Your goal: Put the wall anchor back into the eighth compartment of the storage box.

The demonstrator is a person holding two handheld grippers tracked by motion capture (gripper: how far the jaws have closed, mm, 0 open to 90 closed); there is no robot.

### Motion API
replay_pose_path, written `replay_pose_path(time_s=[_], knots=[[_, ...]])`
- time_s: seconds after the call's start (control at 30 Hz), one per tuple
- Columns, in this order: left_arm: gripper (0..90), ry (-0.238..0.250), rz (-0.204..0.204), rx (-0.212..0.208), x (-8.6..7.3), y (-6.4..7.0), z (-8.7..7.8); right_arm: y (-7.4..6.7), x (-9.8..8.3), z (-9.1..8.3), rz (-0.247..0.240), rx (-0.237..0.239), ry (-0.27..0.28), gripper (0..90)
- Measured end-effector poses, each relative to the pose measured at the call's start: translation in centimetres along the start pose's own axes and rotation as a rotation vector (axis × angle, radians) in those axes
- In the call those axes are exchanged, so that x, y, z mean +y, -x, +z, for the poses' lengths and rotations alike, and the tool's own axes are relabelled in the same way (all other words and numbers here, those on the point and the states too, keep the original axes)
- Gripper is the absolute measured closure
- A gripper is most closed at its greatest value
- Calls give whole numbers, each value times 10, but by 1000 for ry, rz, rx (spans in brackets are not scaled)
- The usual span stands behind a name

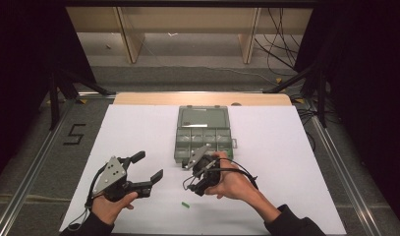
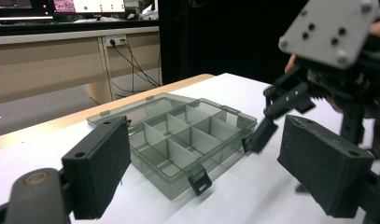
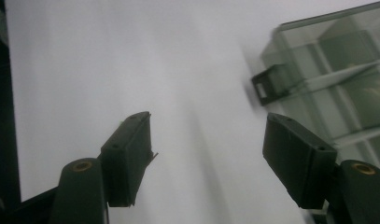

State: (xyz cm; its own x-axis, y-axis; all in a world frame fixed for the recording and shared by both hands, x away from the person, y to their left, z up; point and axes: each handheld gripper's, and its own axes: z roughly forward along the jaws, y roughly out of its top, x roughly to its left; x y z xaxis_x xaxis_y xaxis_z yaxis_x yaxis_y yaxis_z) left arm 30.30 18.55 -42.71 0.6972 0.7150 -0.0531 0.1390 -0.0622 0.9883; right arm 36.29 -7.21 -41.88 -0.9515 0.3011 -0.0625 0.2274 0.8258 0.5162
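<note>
On the white table sheet, taking the clear compartment box as the landmark: left gripper is sitting well to the left of the box and nearer the person, held in the left hand, jaws standing wide apart with nothing between them. In the left gripper view those jaws are framing the box, which is lying open with its lid folded flat behind and its grid of dividers showing; no contents can be made out in the compartments. A small green piece is lying on the sheet, nearer the person than the box and between the two hands. Right gripper, held in the right hand, is hovering just at the near edge of the box, jaws parted and empty. In the right gripper view the front latch of the box is lying just beyond the jaws, with bare sheet between the pads; this frame is slightly blurred.
</note>
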Motion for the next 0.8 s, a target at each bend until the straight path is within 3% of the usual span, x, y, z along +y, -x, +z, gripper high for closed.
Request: replay_pose_path(time_s=[0.6, 0.8], knots=[[160, 1, 5, 0, 0, 0, 0, -30, 4, 35, -95, 105, -88, 461], [160, 0, 5, 0, 0, 0, 0, -36, 5, 43, -109, 113, -111, 514]])
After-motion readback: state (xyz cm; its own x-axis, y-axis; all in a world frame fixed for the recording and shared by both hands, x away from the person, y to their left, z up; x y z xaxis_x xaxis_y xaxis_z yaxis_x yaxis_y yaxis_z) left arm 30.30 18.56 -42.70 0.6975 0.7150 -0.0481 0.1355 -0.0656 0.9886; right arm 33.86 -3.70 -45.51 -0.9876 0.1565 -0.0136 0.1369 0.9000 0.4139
